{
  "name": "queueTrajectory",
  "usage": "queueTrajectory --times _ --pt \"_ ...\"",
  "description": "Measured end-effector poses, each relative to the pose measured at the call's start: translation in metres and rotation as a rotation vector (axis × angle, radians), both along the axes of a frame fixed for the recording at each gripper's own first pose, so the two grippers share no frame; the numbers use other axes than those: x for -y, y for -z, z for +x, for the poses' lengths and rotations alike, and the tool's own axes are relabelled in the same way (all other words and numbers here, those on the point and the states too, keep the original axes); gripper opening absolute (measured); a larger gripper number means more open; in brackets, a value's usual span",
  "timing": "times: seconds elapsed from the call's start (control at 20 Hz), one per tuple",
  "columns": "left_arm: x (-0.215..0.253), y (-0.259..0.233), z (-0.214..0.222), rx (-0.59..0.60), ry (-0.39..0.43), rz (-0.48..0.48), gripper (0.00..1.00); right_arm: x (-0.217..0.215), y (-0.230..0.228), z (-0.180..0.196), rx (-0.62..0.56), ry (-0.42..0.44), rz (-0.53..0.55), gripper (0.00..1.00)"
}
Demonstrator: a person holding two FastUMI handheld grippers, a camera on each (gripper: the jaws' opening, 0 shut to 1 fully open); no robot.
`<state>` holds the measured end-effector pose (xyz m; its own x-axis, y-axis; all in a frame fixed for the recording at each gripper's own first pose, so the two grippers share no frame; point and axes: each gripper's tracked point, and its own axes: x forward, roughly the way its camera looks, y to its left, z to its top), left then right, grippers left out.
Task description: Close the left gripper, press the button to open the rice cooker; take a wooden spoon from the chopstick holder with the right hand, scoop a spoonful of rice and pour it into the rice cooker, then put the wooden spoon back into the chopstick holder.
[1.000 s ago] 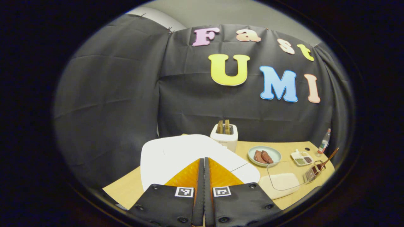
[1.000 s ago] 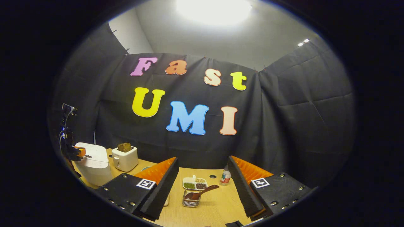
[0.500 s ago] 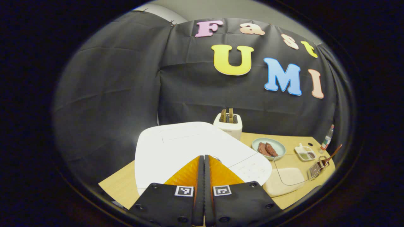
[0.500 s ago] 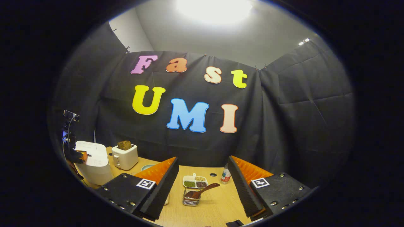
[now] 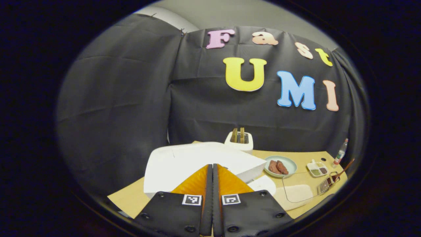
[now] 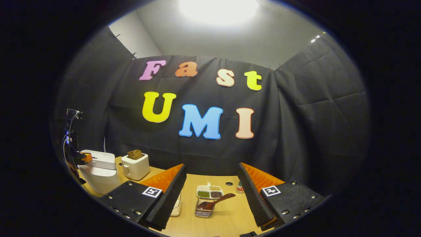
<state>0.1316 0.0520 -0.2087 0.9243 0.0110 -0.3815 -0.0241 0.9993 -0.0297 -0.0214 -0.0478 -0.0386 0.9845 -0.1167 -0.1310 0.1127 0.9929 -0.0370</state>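
Note:
The white rice cooker (image 5: 197,158) stands right under my left gripper (image 5: 212,165), whose fingers are shut with nothing between them. Its lid is lifted ajar above the body (image 5: 264,185). The right gripper view has the cooker (image 6: 98,174) far left, lid raised, with the left gripper (image 6: 84,158) at its front edge. My right gripper (image 6: 211,165) is open and holds nothing, above the table. Beyond it a wooden spoon (image 6: 217,200) leans in the wire chopstick holder (image 6: 204,212). A clear container of rice (image 5: 297,191) lies right of the cooker, beside the holder (image 5: 325,185).
A white toaster (image 5: 240,141) with bread stands behind the cooker. On the wooden table (image 6: 227,223) are a plate of meat (image 5: 280,166), a divided dish of grains (image 6: 209,191) and a small bottle (image 5: 339,153). Black cloth walls close the back and sides.
The cooker's lid has popped up from flat to ajar. My shut left gripper dipped onto the cooker's front, then rose a little. The right gripper stayed open and barely shifted.

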Motion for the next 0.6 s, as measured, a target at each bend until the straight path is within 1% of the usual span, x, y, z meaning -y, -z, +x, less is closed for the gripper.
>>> queueTrajectory --times 0.05,0.15,0.3,0.45,0.5,0.6 --pt "-0.001 -0.013 0.001 0.024 -0.006 0.007 0.09 0.003 0.002 0.004 0.000 -0.002 0.004 0.95" --pt "-0.003 -0.037 0.004 0.057 -0.019 -0.005 0.08 0.010 0.008 0.011 -0.004 -0.003 0.007 0.95" --pt "0.008 -0.062 -0.010 0.089 -0.011 -0.045 0.09 0.023 0.020 0.021 -0.016 0.002 0.025 0.95" --pt "0.014 -0.093 -0.021 0.176 -0.010 -0.036 0.93 0.038 0.037 0.034 -0.038 0.013 0.048 0.95" --pt "0.014 -0.105 -0.026 0.200 -0.015 -0.028 0.95 0.042 0.044 0.038 -0.048 0.010 0.058 0.95" --pt "0.017 -0.126 -0.038 0.239 -0.029 -0.023 0.95 0.048 0.056 0.049 -0.064 0.005 0.076 0.95"
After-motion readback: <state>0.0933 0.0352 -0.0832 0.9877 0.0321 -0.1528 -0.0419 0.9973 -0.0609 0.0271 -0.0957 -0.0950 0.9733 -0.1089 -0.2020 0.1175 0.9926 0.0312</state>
